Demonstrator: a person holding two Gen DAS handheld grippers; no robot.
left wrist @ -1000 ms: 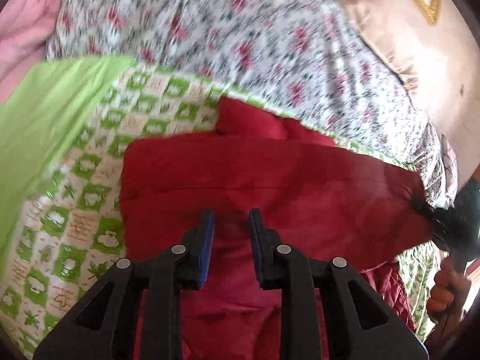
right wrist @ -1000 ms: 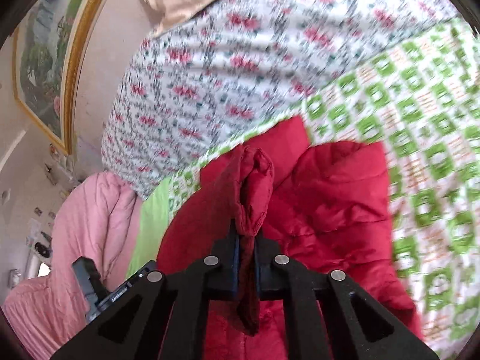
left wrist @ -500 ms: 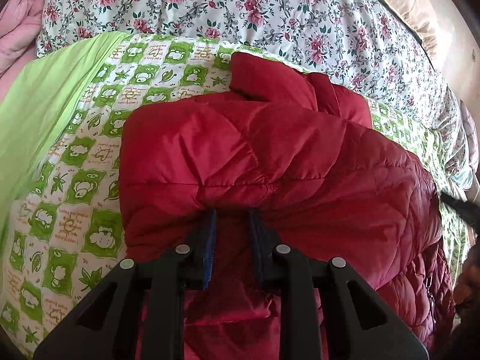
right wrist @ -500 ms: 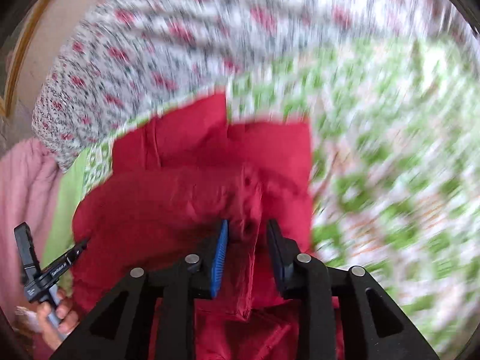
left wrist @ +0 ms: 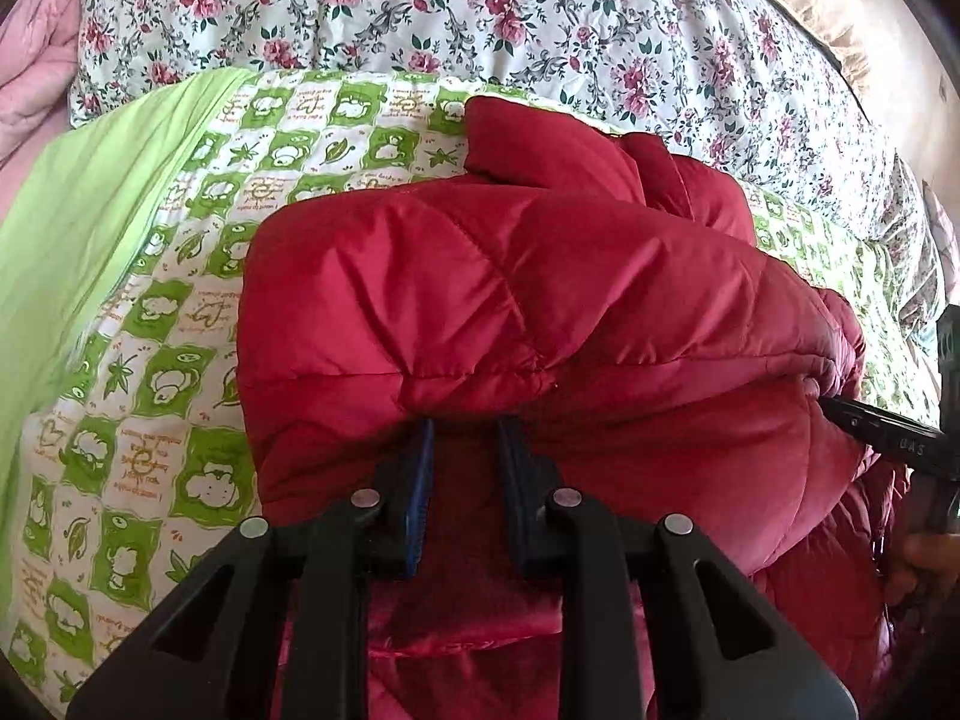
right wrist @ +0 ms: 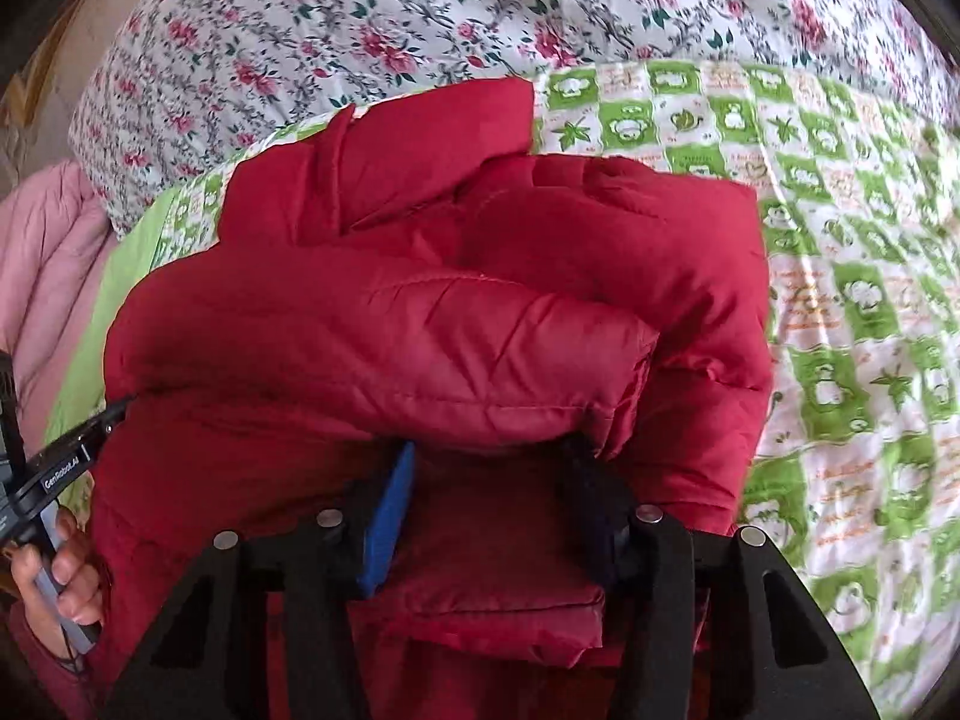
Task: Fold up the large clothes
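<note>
Lying bunched, puffy quilted red jacket [left wrist: 540,300]

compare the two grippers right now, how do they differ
The right gripper has its jaws spread wide, while the left gripper keeps a narrower gap. The right one's fingers straddle a flat folded flap of the red jacket; between the left one's fingers lies only shadowed fabric. Both are open, tips tucked under the jacket's folded-over edge.
</note>
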